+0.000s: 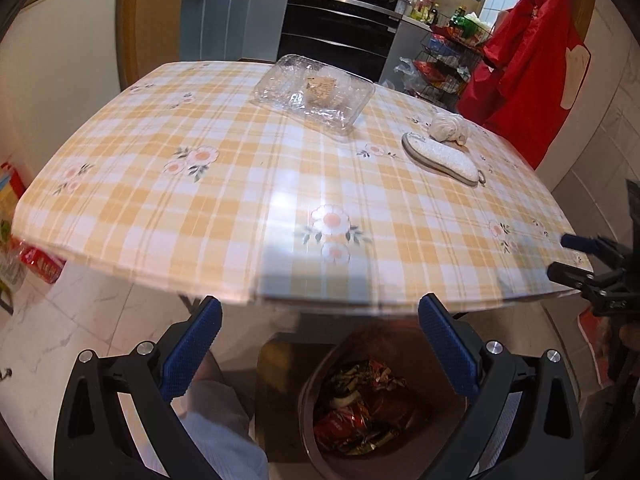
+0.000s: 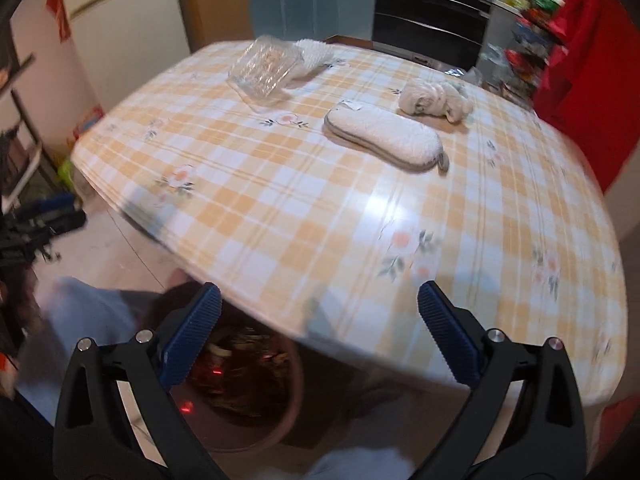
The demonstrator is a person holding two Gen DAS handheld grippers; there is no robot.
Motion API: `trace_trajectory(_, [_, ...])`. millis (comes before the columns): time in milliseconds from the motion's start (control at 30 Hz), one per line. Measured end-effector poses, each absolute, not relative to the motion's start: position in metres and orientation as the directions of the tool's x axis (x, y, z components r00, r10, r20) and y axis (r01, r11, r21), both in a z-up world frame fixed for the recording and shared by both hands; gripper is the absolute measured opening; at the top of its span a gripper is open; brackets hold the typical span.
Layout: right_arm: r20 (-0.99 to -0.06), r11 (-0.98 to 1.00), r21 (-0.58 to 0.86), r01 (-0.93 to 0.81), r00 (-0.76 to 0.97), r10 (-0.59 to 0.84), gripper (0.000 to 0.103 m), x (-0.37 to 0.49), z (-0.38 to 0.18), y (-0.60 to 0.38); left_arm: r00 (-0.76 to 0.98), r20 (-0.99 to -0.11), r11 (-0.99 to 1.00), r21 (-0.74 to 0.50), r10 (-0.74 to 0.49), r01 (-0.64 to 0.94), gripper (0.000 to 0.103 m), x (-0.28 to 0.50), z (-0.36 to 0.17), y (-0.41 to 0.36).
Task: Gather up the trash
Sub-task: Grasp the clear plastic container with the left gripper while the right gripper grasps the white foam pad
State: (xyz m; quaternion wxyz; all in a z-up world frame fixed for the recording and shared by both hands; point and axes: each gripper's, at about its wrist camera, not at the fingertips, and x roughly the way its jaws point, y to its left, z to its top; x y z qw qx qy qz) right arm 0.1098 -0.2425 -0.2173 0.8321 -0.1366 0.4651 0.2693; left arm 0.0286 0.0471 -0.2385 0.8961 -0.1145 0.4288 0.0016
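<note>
Here, on the left, the left gripper (image 1: 320,344) hangs with its jaws apart and empty over the bin (image 1: 384,408) of wrappers under the near edge of the table (image 1: 160,208), and the right gripper (image 2: 320,340) is likewise spread wide with nothing between its pads. Further across the checked cloth, the clear plastic box (image 1: 314,92) lies toward the far side, probably light, thin and springy, so best pinched at its rim. Right of it, the crumpled tissue (image 1: 448,126) sits just behind the white pouch (image 1: 442,158), likely soft enough to squeeze anywhere.
</note>
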Motion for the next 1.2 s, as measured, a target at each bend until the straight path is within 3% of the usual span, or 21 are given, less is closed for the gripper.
trace_trajectory(233, [-0.876,0.694,-0.077,-0.716,0.381,0.296,0.097,0.208,-0.232,-0.219,0.635,-0.76,0.963,-0.253,-0.136,-0.096,0.096,0.094,-0.237,0.06])
trace_trajectory(500, [-0.911,0.523,-0.087,-0.848,0.28,0.303,0.097,0.307,-0.258,-0.178,0.637,-0.753,0.957,-0.278,-0.164,-0.083,0.096,0.163,-0.235,0.07])
trace_trajectory(867, [-0.959,0.281,-0.084,-0.956,0.154,0.239,0.097,0.349,-0.289,-0.142,0.623,-0.756,0.941,-0.327,-0.201,-0.092,0.096,0.205,-0.256,0.074])
trace_trajectory(1000, [-0.956,0.279,-0.068,-0.958,0.142,0.256,0.097,0.359,-0.291,-0.14,0.625,-0.751,0.936,-0.34,-0.215,-0.087,0.094,0.212,-0.257,0.073])
trace_trajectory(1200, [-0.947,0.434,0.058,-0.899,0.088,0.308,0.098,0.382,-0.296,-0.146,0.625,-0.743,0.925,-0.37,-0.238,-0.087,0.087,0.22,-0.257,0.075])
